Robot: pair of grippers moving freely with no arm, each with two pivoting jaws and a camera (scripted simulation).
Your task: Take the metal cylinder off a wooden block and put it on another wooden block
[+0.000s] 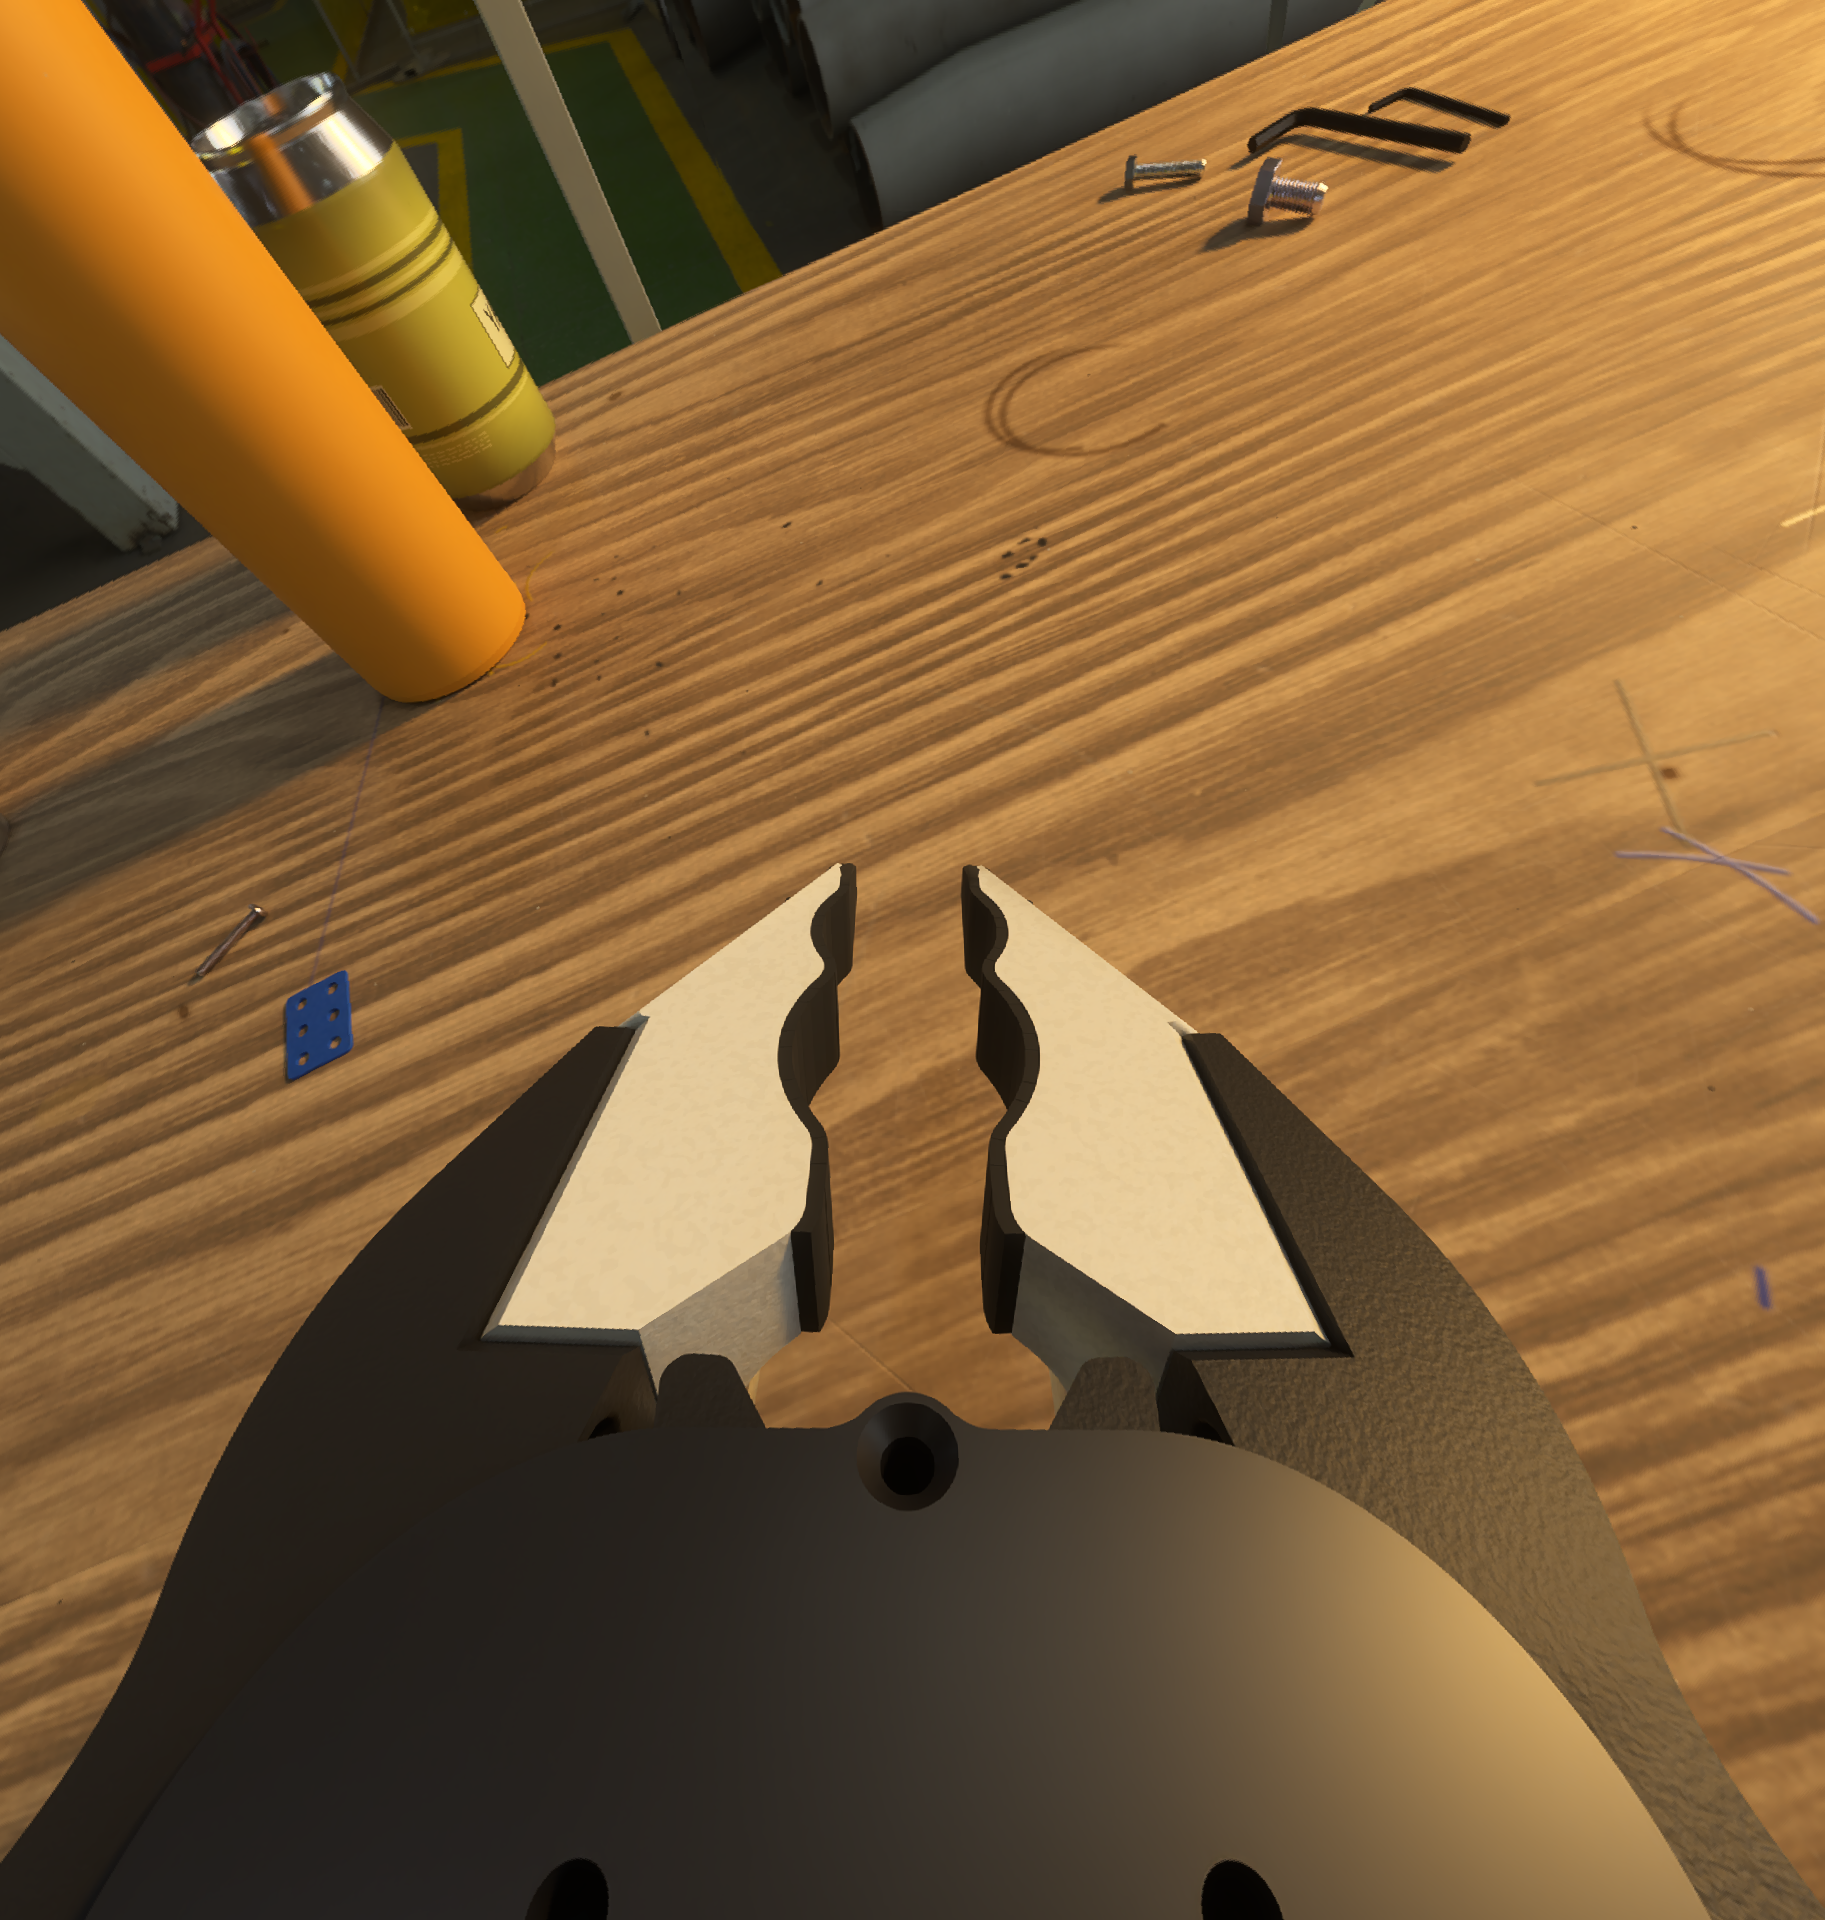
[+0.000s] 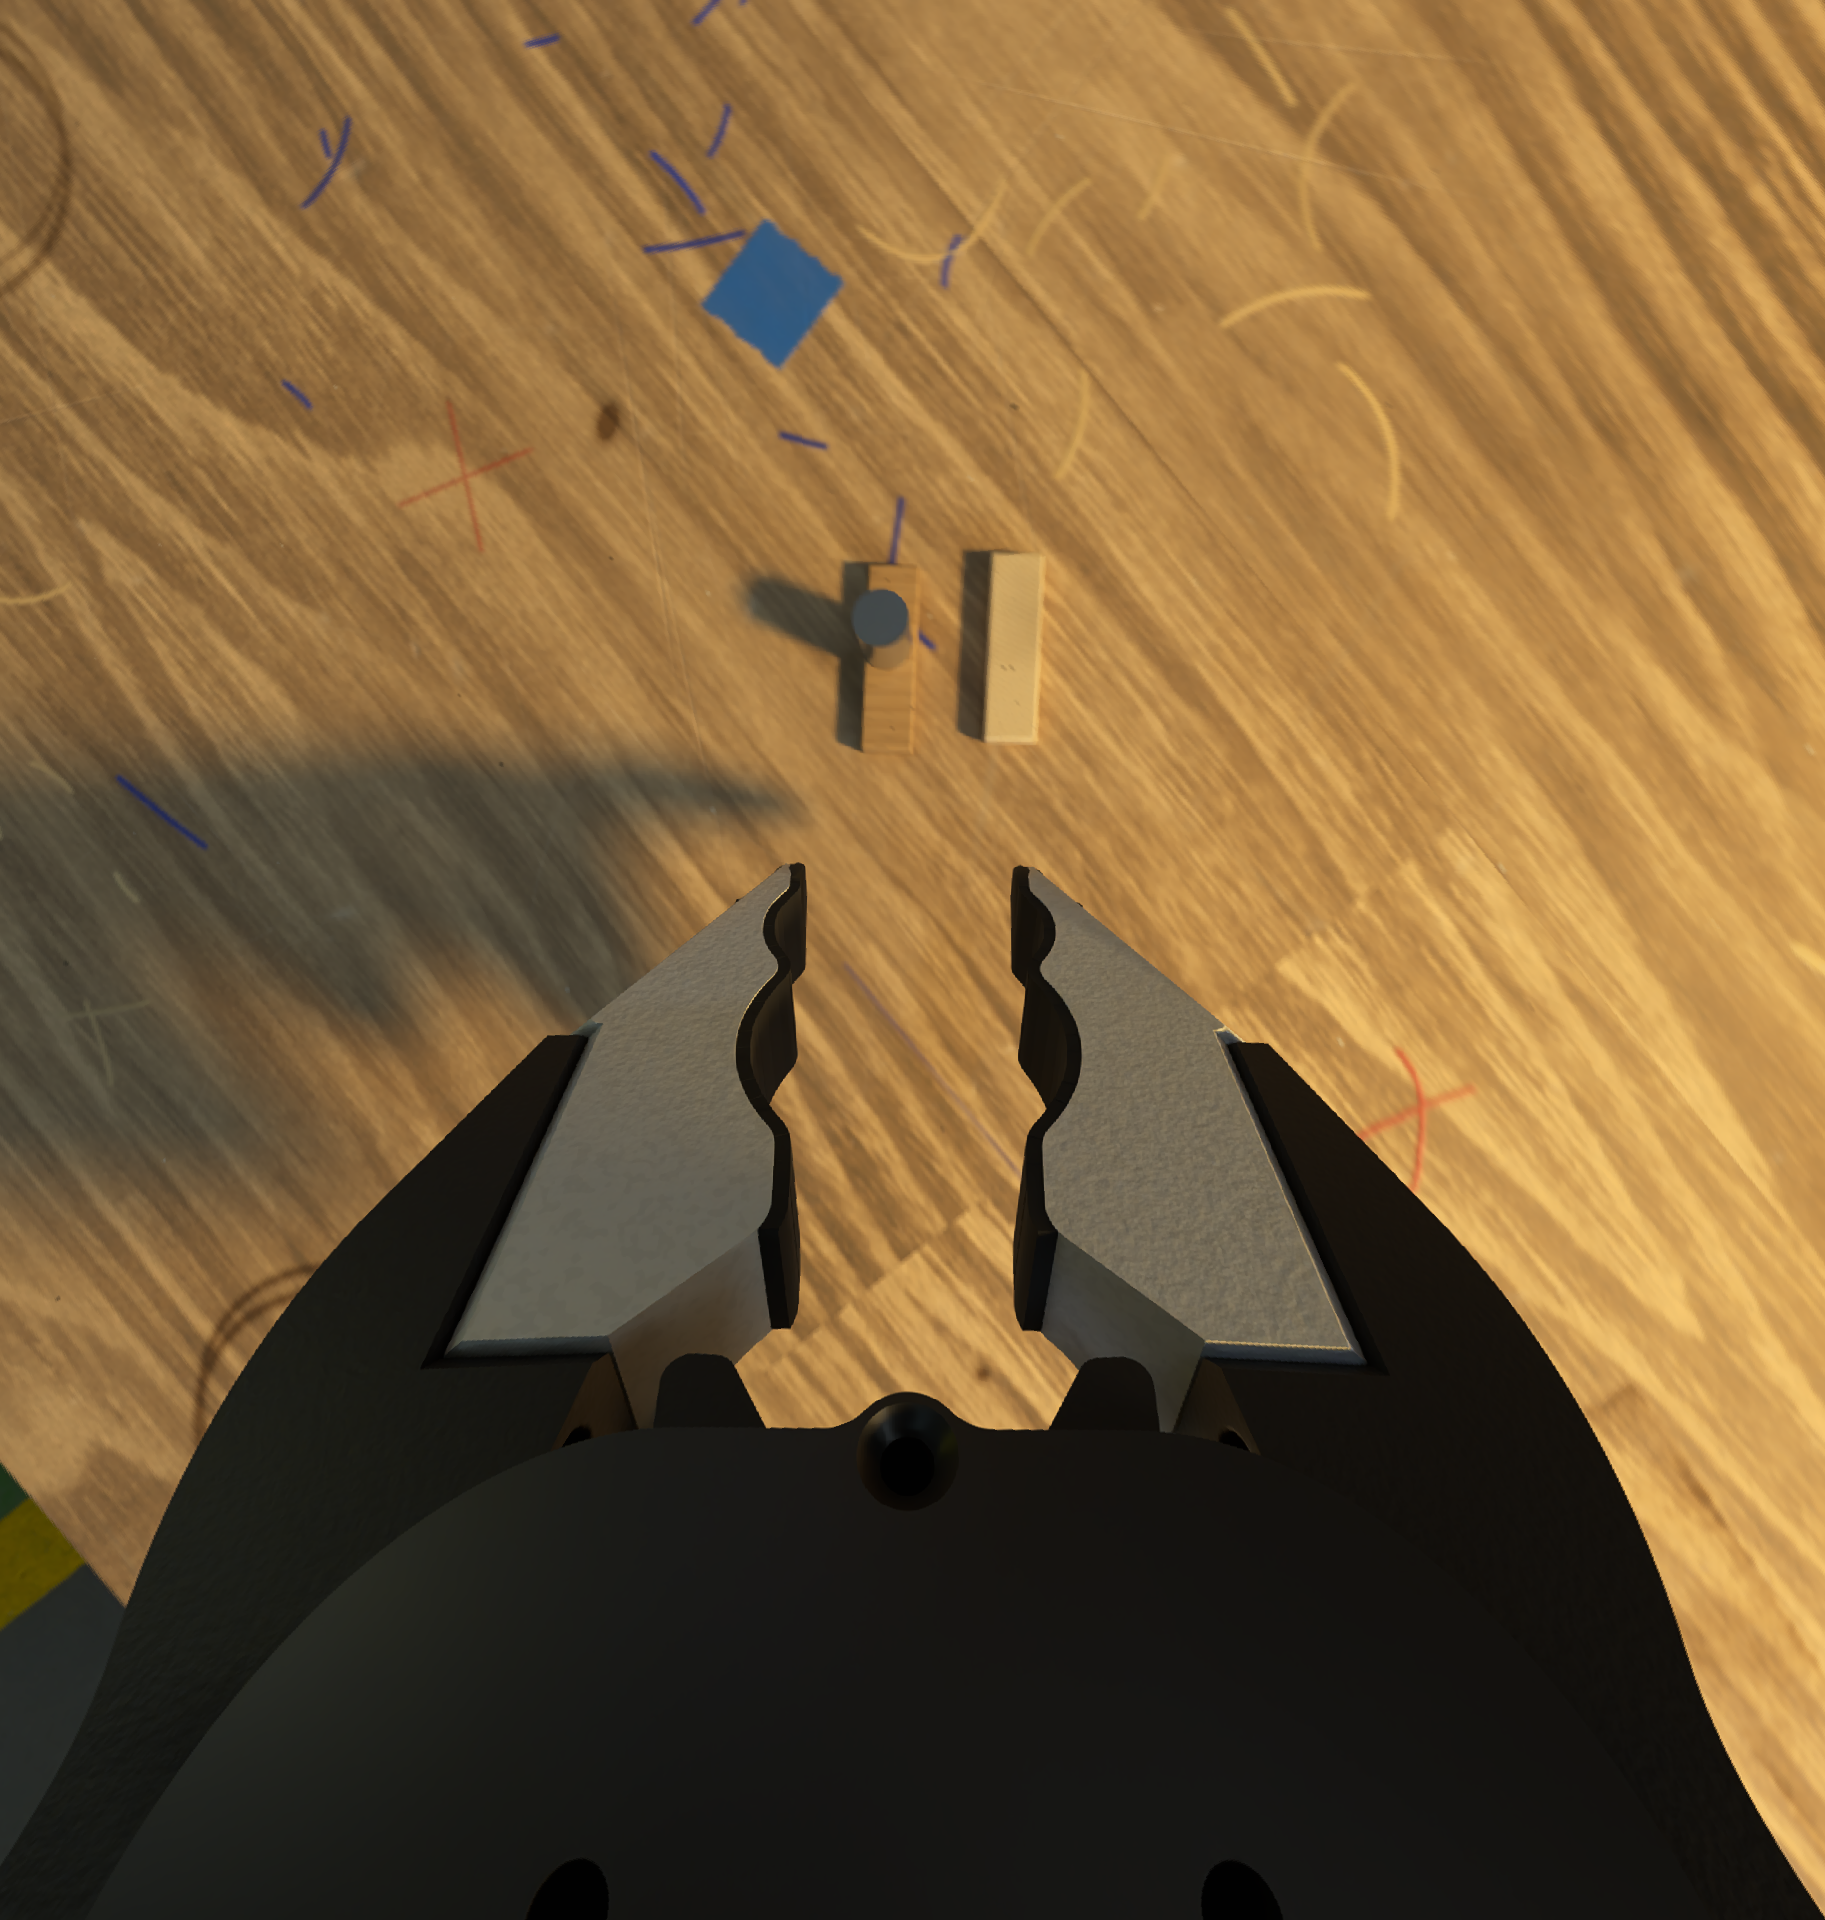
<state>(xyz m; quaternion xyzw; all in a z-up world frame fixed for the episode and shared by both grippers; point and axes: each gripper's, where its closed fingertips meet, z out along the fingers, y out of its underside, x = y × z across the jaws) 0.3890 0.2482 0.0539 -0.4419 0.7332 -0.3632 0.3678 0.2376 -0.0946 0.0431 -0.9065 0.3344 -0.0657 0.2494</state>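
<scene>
Right wrist view alone shows metal cylinder (image 2: 880, 619) on block (image 2: 889, 686).

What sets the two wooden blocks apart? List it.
The darker wooden block carries the upright metal cylinder near its far end; the paler wooden block carries nothing. The darker block shows brown grain, while the paler one is cream and plain. Both are narrow bars lying parallel, apart, on the table.
</scene>
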